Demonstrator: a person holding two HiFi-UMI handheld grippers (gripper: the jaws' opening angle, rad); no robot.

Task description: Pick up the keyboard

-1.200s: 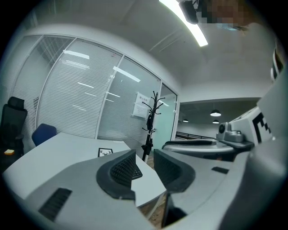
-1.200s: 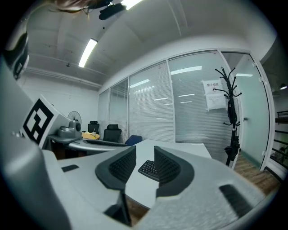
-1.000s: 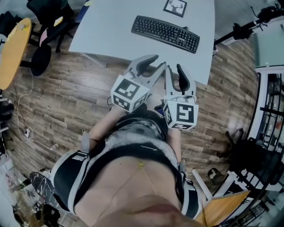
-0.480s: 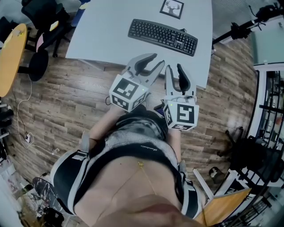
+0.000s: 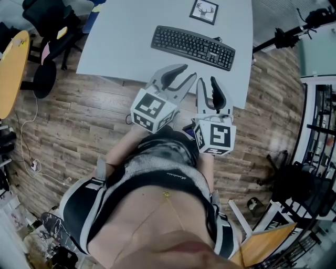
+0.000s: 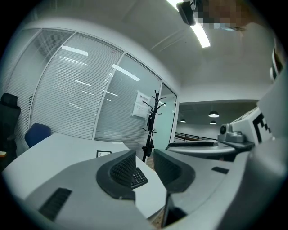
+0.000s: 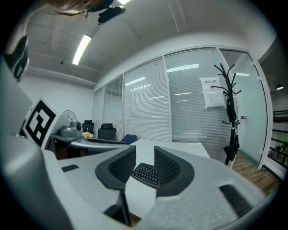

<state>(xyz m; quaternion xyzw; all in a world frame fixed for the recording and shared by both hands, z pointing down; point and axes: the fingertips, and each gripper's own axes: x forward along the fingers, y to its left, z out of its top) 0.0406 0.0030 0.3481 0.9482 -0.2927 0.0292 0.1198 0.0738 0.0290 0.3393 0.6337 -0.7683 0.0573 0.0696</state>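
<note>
One view, head, shows whole keyboard (image 5: 193,47)

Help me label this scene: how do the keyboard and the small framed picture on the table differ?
The keyboard is long, black and covered in keys; the framed picture is small, squarish and white with a dark border. The keyboard lies nearer the person, at a slant; the framed picture sits beyond it, toward the far edge. Both rest on the pale table.
</note>
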